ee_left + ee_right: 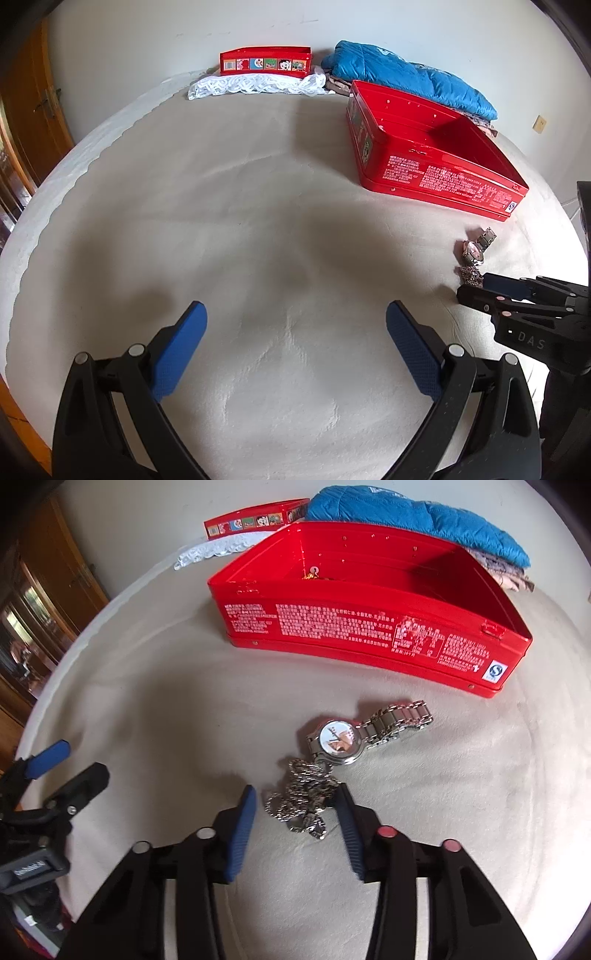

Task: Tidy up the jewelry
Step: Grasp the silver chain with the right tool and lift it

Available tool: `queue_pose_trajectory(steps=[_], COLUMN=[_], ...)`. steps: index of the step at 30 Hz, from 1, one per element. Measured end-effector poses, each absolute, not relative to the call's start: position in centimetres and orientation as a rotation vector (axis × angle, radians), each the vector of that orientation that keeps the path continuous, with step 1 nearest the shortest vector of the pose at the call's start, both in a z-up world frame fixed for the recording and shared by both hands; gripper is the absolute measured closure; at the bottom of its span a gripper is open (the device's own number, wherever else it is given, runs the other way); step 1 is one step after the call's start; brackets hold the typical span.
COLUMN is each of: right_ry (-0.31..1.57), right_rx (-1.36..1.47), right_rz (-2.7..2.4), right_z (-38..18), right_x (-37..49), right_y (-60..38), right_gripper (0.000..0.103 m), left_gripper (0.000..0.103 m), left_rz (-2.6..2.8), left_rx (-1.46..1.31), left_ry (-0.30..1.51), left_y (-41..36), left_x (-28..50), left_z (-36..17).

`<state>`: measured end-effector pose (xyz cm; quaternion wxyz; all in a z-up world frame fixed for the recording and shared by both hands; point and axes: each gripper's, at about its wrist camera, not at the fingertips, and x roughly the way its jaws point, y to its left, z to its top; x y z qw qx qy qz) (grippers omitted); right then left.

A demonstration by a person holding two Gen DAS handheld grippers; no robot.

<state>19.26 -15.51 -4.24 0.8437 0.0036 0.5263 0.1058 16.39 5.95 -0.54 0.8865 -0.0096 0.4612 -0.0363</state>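
Observation:
A silver chain [304, 801] lies bunched on the beige bed cover, between the blue pads of my right gripper [297, 797], which is open around it. A silver watch [340, 740] with a metal band lies just beyond the chain. An open red tin box [369, 635] stands behind them, with a gold piece [312, 574] inside near its far wall. My left gripper [295, 321] is open and empty over bare cover. In the left wrist view the watch [474, 249], chain [470, 275], right gripper [469, 288] and box [436, 177] sit at the right.
The red tin lid [265, 63] rests on white lace [255, 85] at the bed's far edge by the wall. A folded blue quilted jacket [410, 79] lies behind the box. A wooden door [33, 110] is at left.

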Motion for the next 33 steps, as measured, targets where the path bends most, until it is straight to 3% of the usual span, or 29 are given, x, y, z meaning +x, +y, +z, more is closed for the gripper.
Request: queue_pose_trajectory(steps=[4,7,17,31,33], right_ry=[1.099,1.095,1.082,1.006,1.008], right_rx=[-0.014,0.007,0.113,0.207,0.219], right_rz=[0.208,0.216,0.254,0.186,0.187], right_z=[-4.3,-4.3,-2.9,-0.4,-0.6], right_x=[19.2,19.1,16.9,14.1,14.2], right_y=[-15.6,-16.1,-20.9,-29.2,-29.8], right_gripper=[0.081,0.085,0.087,0.087,0.087], left_gripper=[0.006,0.006,0.006,0.007,0.015], left_rz=[-0.08,-0.089,-0.161,-0.39,-0.421], left_rx=[-0.037,-0.047,-0.045,0.059,0.08], left_ry=[0.966,0.975,1.006,1.045,1.058], left_y=[6.1,6.0,3.1,-7.4,-8.5], left_x=[16.4,16.4,16.8,19.9,20.6], left_z=[-0.6,-0.6,-0.1,1.0,0.8])
